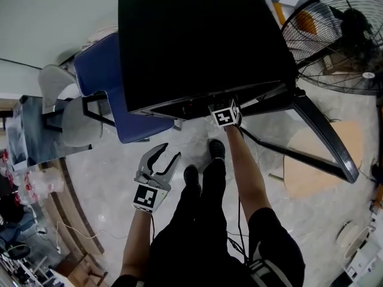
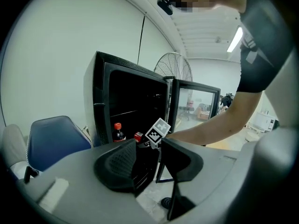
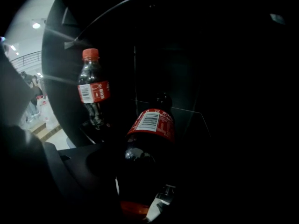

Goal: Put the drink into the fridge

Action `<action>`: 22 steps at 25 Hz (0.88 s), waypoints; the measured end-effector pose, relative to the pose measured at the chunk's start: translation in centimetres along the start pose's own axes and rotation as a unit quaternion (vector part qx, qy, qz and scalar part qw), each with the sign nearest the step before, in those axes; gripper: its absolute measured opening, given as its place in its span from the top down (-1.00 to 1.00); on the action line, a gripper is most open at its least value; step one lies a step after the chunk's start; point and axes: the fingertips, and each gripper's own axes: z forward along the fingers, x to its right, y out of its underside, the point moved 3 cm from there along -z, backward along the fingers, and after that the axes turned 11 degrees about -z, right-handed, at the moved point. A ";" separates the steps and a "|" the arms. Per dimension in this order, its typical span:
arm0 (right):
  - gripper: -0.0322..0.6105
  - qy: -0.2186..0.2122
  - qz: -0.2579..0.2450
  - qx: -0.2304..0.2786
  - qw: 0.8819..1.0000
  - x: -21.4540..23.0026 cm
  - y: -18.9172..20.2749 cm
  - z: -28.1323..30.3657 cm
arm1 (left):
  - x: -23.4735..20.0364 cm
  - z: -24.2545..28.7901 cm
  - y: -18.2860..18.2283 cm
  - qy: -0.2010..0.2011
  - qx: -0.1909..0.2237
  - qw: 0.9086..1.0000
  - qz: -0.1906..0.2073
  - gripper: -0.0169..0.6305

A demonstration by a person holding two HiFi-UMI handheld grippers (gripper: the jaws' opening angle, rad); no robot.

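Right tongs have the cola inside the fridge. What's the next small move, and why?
Probably tip the held bottle upright and lower it to the right of the standing bottle: it is tilted and gripped, and that side looks free.

Head view: even, bright room light; the fridge top reads as flat black with no detail
Left gripper view: bright; ceiling light strip glows upper right, pale wall nearly washed out
Right gripper view: very dim; light enters from the left edge, only red labels and one highlight on the drink bottle show
Distortion: strong fisheye bending, dark rounded corners in both gripper views
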 end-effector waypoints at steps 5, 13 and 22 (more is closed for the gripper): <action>-0.14 0.007 0.008 0.012 1.000 0.2 -0.7 0.7 | -0.6 -0.9 0.2 -0.008 -0.003 1.000 -0.003 0.43; -0.32 0.006 0.027 0.039 0.999 0.1 -0.6 0.5 | -1.4 -2.0 0.5 -0.011 -0.003 1.000 -0.012 0.43; -0.33 0.018 0.030 0.068 0.997 -1.9 0.5 -3.7 | -1.5 -3.0 0.8 -0.004 -0.004 1.000 -0.014 0.43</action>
